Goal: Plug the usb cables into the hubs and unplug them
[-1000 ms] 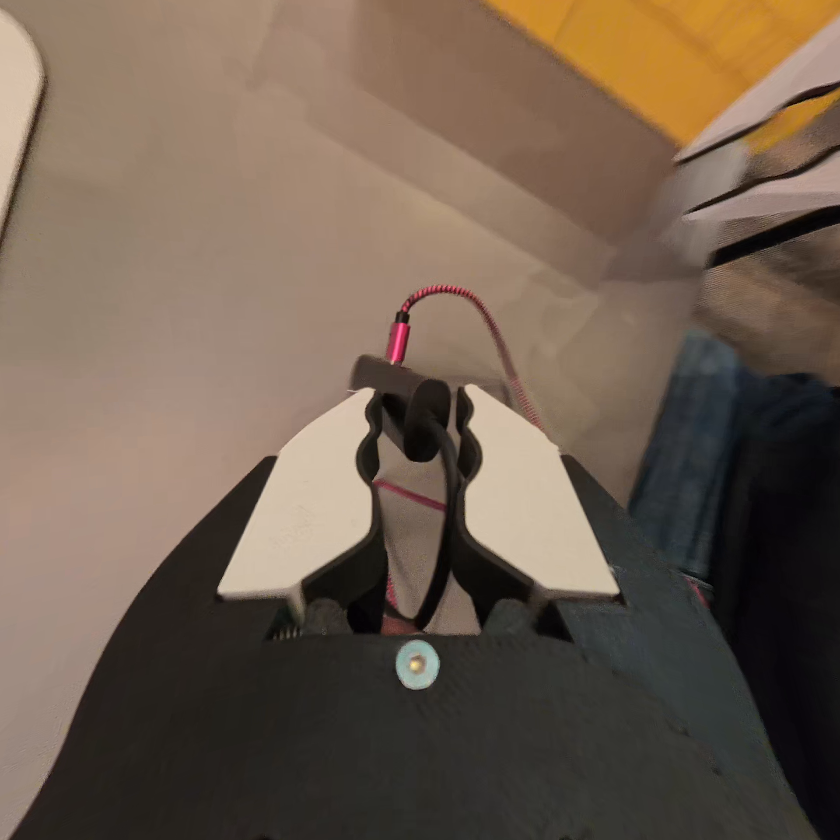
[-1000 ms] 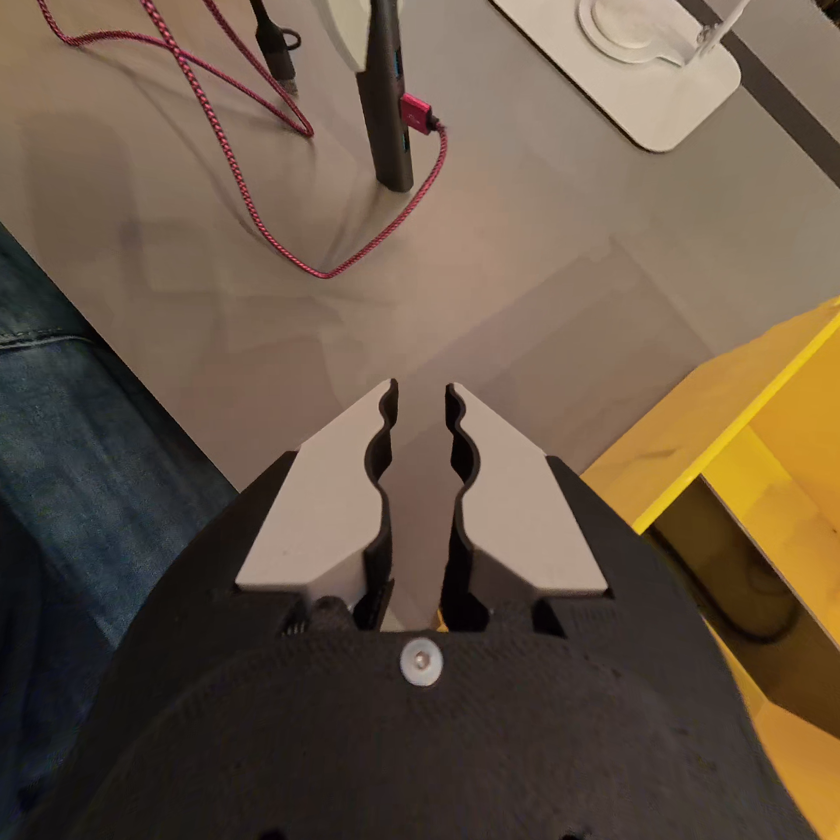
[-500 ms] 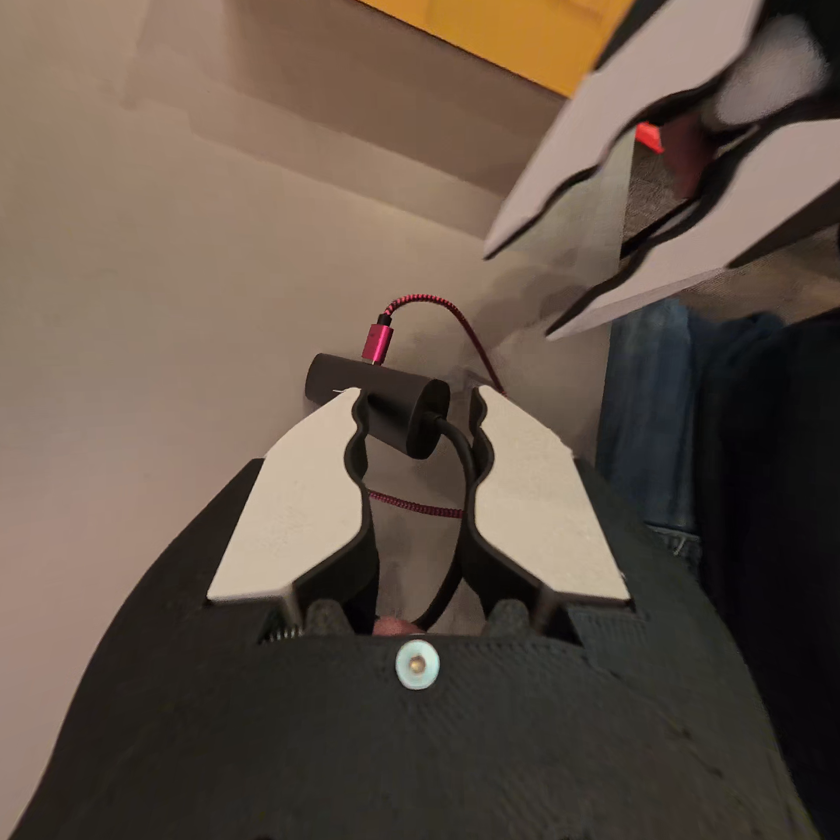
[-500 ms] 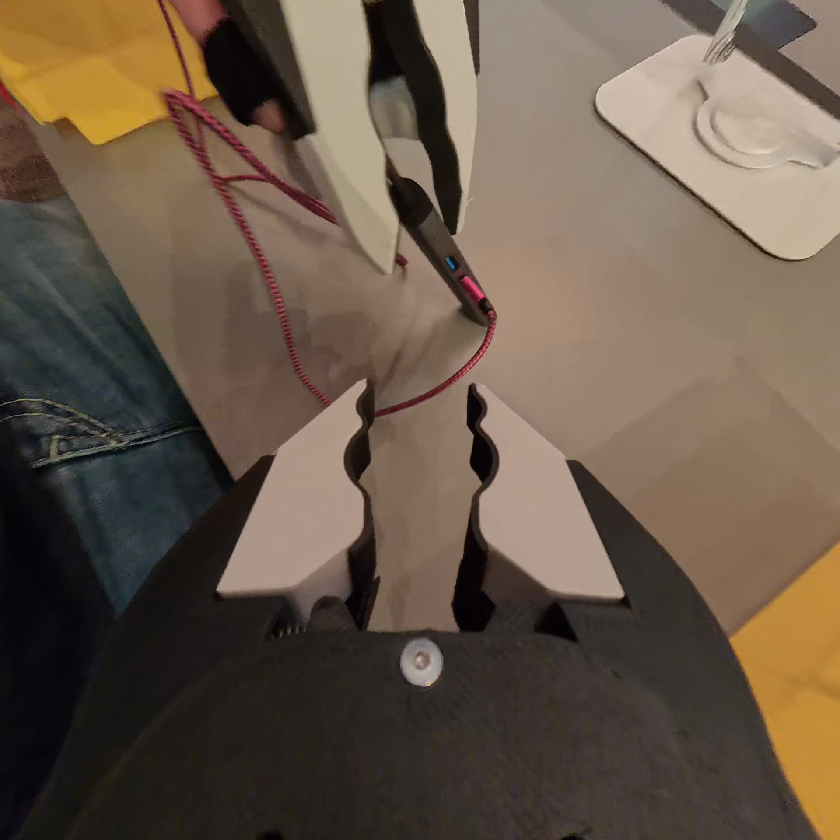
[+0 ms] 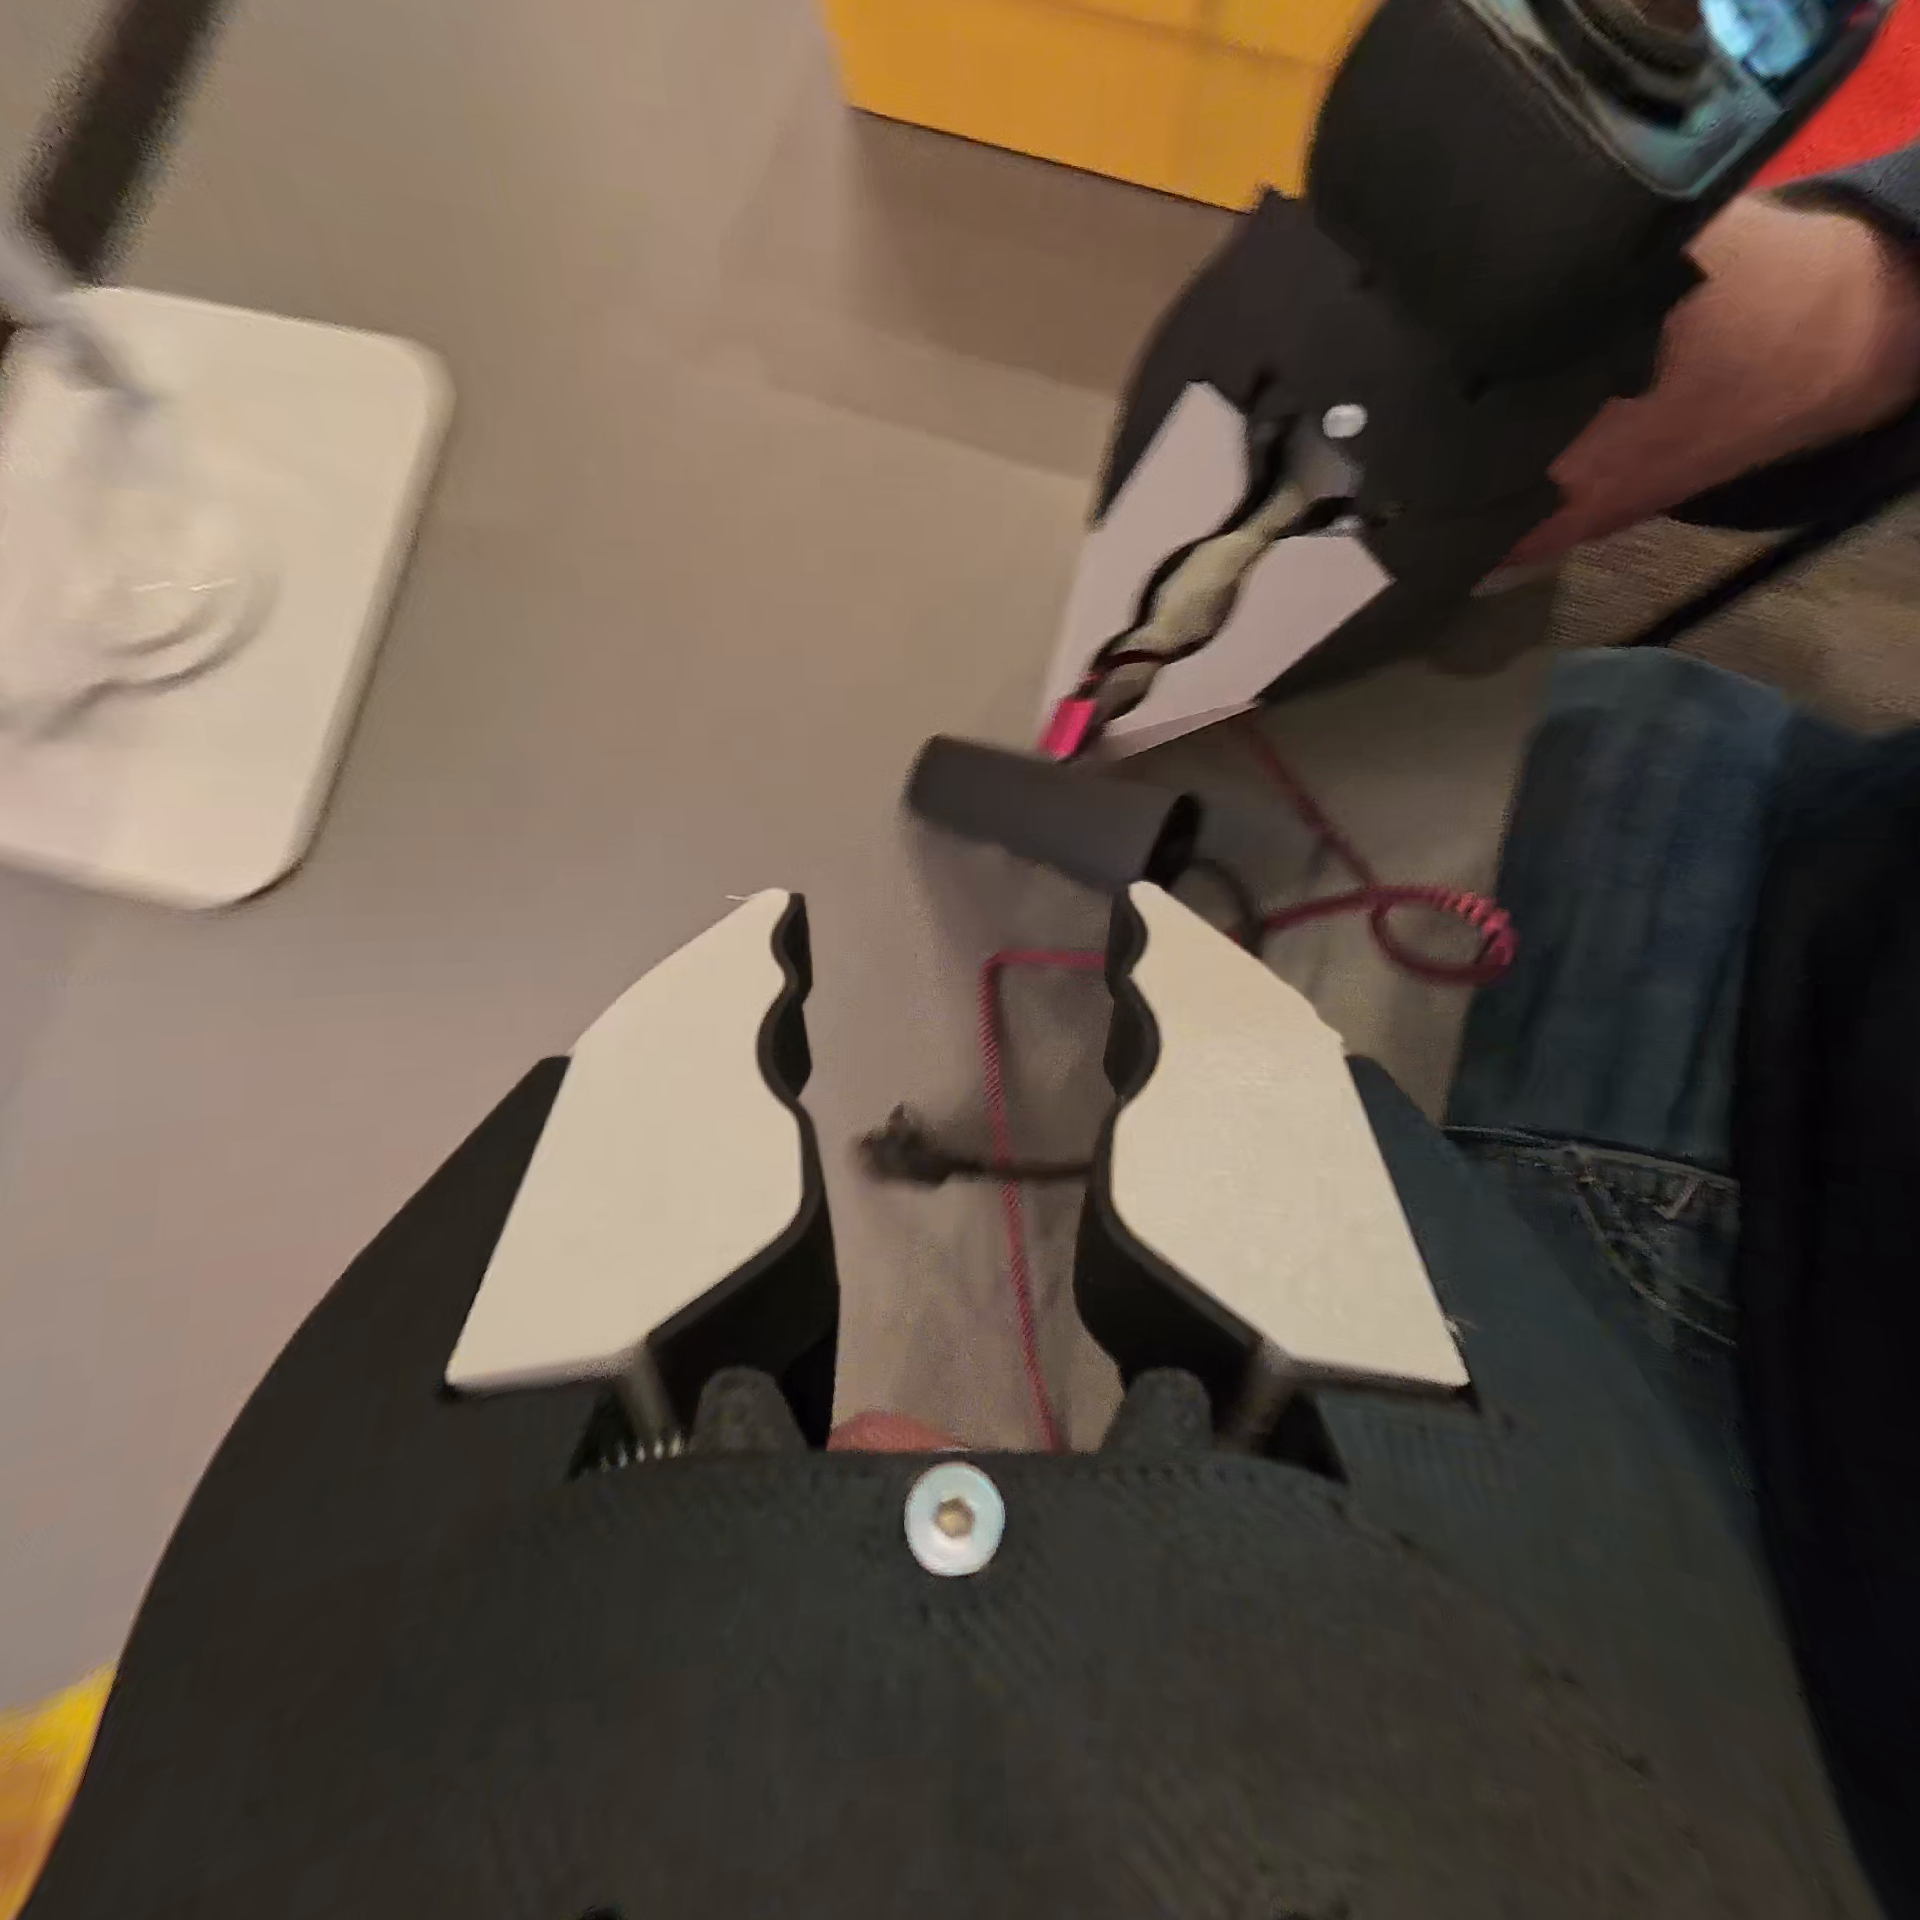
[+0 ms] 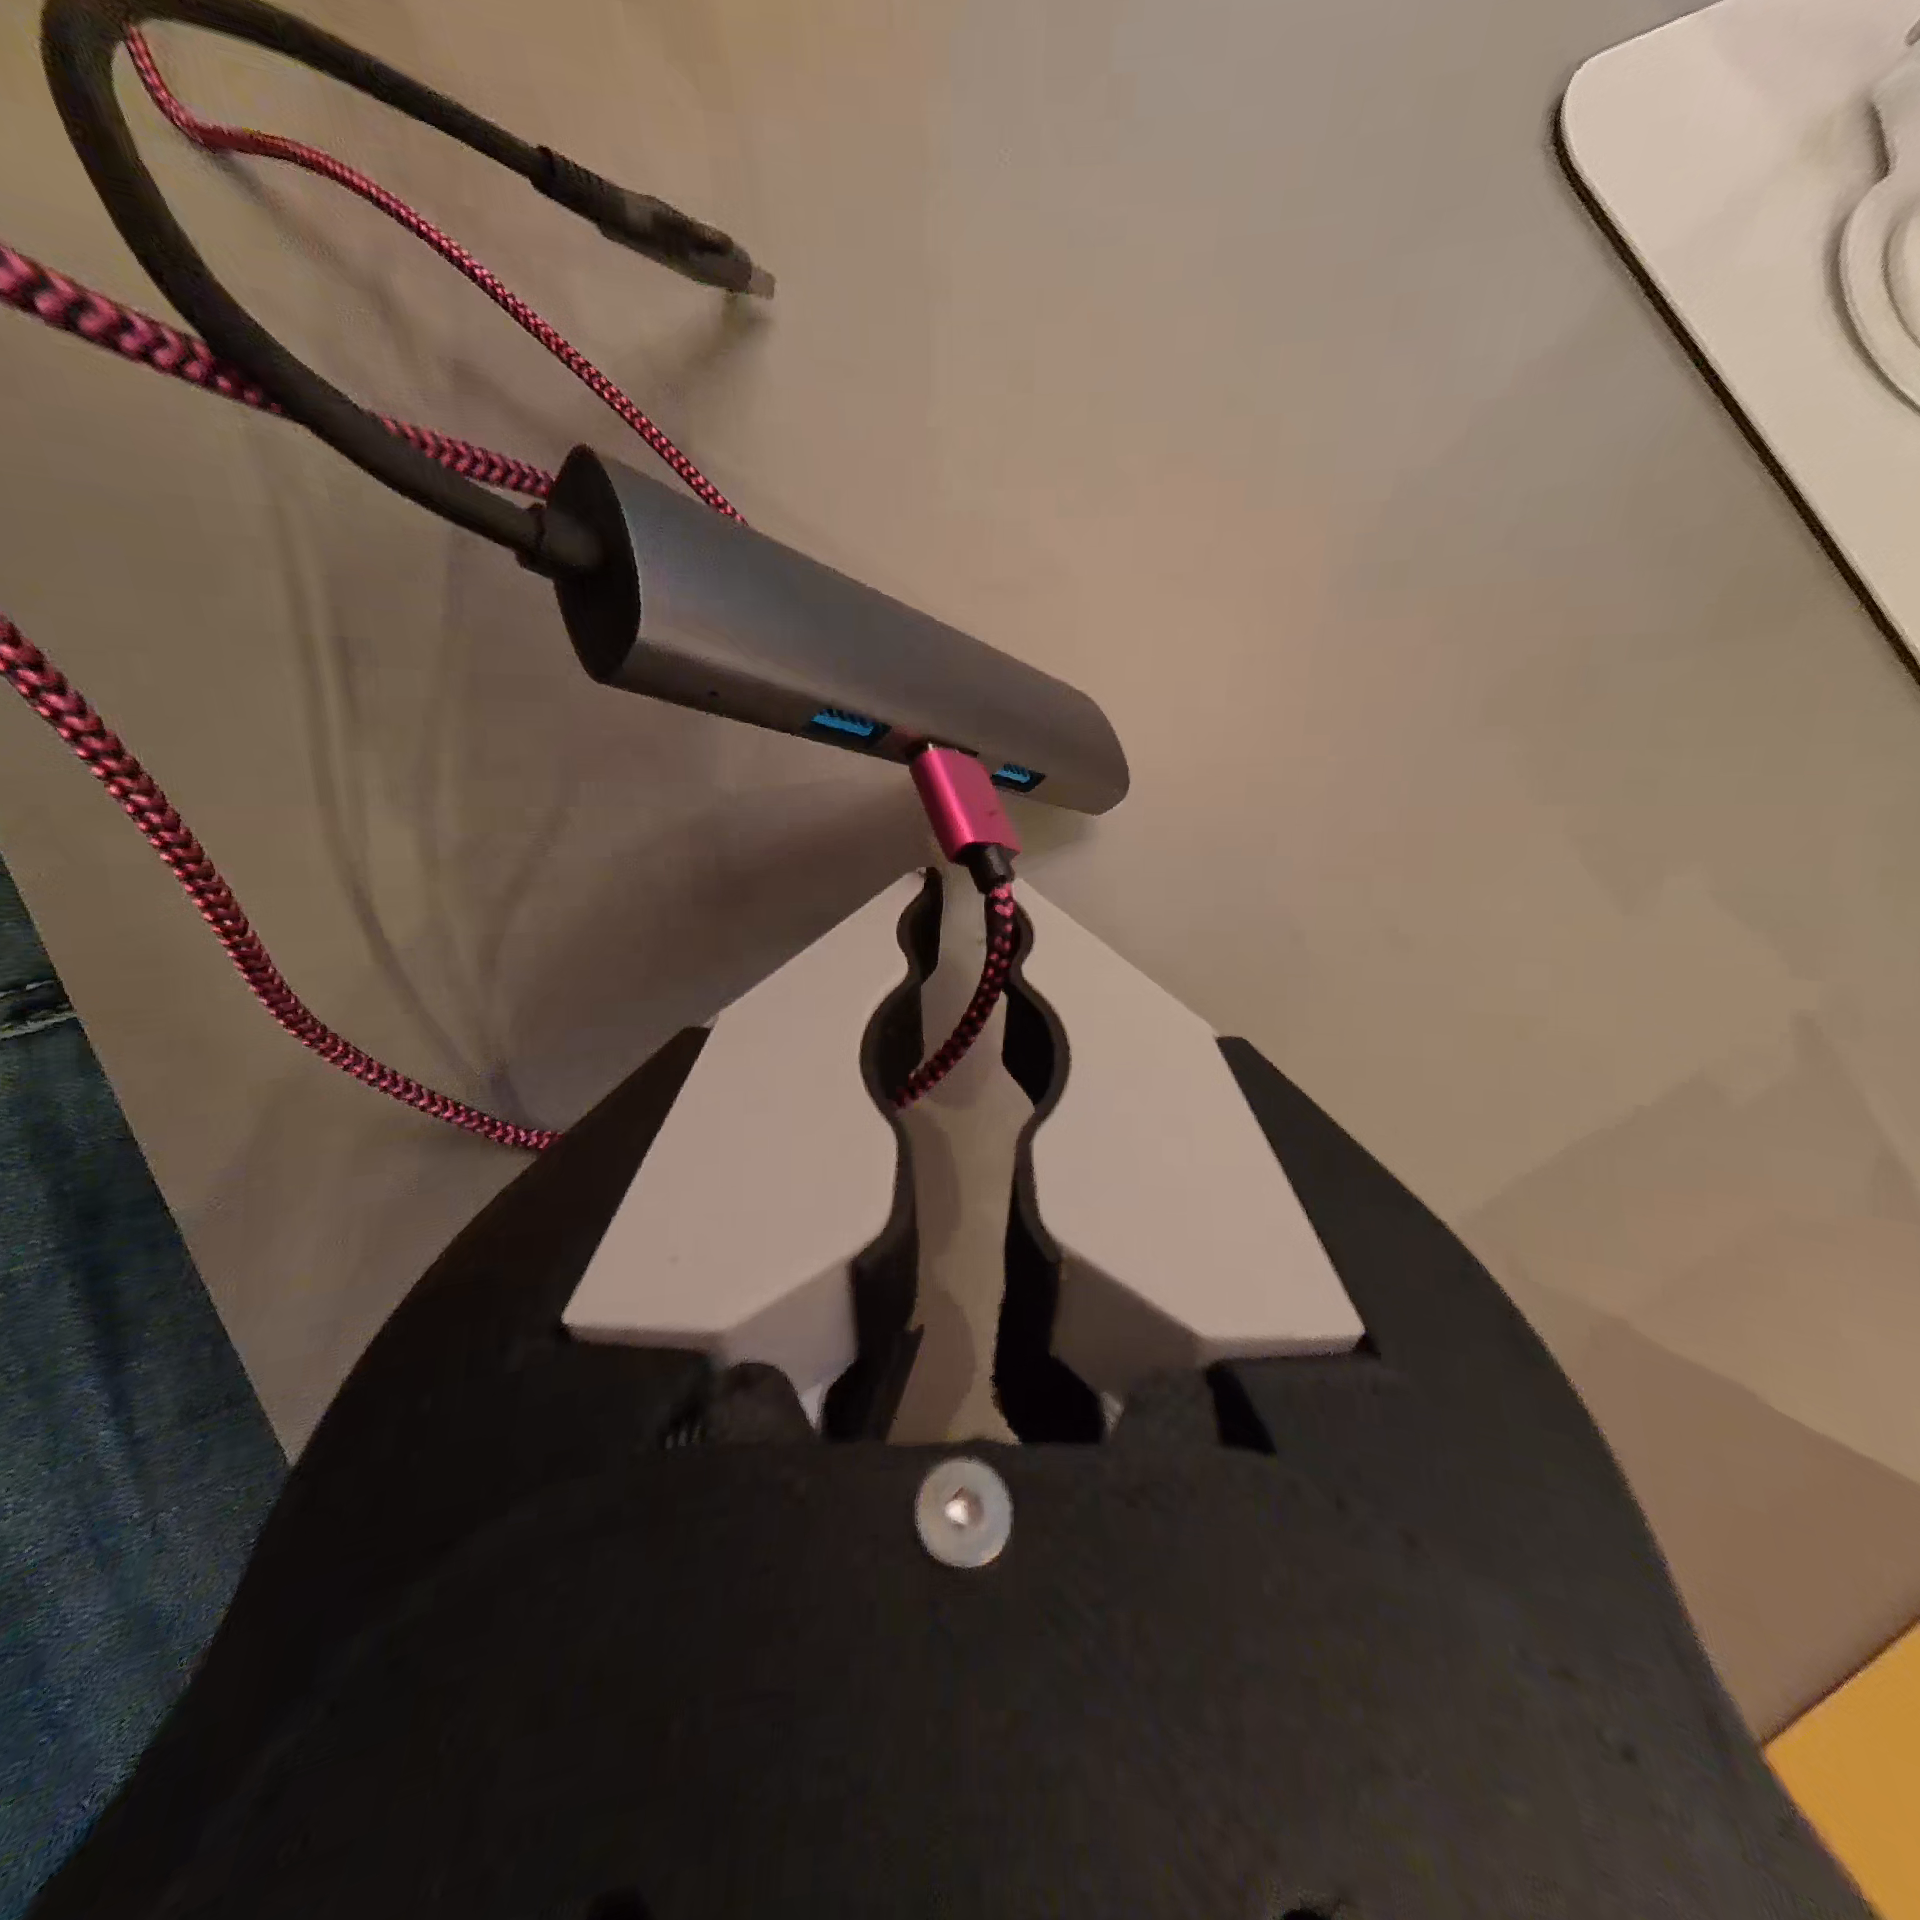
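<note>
A dark grey usb hub (image 6: 831, 665) is tilted over the grey table (image 6: 1351, 520); I cannot tell whether it rests on it. A pink plug (image 6: 966, 810) sits in its middle port. My right gripper (image 6: 971, 881) is shut on the pink braided cable (image 6: 977, 997) just behind that plug. In the left wrist view my left gripper (image 5: 956, 909) is open and empty, a little short of the hub (image 5: 1039, 821). The right gripper (image 5: 1153, 675) shows there beside the pink plug (image 5: 1070, 722). The hub's own black cable (image 6: 208, 343) ends in a loose plug (image 6: 717, 265).
A white flat stand base (image 5: 208, 582) lies at the far left; it also shows in the right wrist view (image 6: 1766, 260). A yellow cabinet (image 5: 1091, 83) stands beyond the table. A person's jeans leg (image 5: 1662, 935) is at the table's edge. Loops of pink cable (image 5: 1434, 935) lie nearby. The left gripper's tips are roughly 15 cm from the right gripper's. My left tips are about 35 cm from the yellow cabinet (image 5: 1091, 83), my right tips only 25 cm.
My left gripper has let go of the hub, opened and drawn back. My right gripper has come in and shut on the pink cable at the plug.
</note>
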`<state>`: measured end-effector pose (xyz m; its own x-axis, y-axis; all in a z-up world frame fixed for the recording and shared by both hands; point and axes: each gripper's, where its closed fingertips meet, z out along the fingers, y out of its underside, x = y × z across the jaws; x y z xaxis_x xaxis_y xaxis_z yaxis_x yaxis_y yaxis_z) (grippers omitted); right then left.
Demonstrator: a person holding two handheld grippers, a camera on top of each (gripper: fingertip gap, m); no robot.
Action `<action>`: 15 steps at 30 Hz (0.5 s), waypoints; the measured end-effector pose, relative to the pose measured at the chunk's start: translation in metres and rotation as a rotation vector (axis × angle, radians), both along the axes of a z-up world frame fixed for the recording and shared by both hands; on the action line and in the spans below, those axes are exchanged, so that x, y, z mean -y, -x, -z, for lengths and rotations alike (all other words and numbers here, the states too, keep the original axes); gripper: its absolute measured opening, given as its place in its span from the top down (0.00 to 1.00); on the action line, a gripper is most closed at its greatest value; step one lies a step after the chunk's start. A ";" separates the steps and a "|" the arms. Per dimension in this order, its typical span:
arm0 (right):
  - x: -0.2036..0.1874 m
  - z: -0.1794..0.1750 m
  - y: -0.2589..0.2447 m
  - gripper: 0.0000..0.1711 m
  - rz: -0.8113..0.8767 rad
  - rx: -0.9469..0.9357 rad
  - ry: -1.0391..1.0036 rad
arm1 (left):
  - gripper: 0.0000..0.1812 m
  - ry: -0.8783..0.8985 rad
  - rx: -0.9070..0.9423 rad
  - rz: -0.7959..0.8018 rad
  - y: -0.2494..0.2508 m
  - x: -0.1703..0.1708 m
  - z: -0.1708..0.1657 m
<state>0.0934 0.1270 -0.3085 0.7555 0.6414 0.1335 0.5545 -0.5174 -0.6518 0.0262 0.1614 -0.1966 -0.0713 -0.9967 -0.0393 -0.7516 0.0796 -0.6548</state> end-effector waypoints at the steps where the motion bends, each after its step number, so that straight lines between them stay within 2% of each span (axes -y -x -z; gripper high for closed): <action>1: 0.001 0.001 -0.001 0.96 0.003 0.002 0.003 | 0.70 -0.029 0.018 -0.063 0.017 -0.015 -0.013; 3: 0.001 0.002 -0.001 0.95 0.005 -0.006 0.004 | 0.69 -0.112 -0.003 -0.228 0.065 -0.057 -0.033; 5: 0.002 0.002 -0.001 0.95 0.001 -0.006 0.003 | 0.60 -0.249 -0.108 -0.423 0.134 -0.109 -0.039; 6: 0.003 0.003 -0.001 0.94 -0.001 -0.007 0.005 | 0.55 -0.272 -0.187 -0.521 0.172 -0.132 -0.035; 9: 0.004 0.005 0.004 0.93 -0.012 -0.034 0.016 | 0.49 -0.352 -0.399 -0.738 0.270 -0.182 -0.020; 11: 0.005 0.007 0.005 0.93 -0.018 -0.029 0.020 | 0.47 -0.338 -0.486 -0.791 0.305 -0.196 -0.005; 15: 0.006 0.008 0.008 0.93 -0.028 -0.040 0.028 | 0.56 -0.328 -0.548 -0.763 0.316 -0.209 0.026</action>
<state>0.0858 0.1210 -0.3170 0.7413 0.6657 0.0851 0.5428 -0.5201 -0.6595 -0.2901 0.3705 -0.2226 0.4937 -0.7288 -0.4744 -0.8689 -0.4362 -0.2341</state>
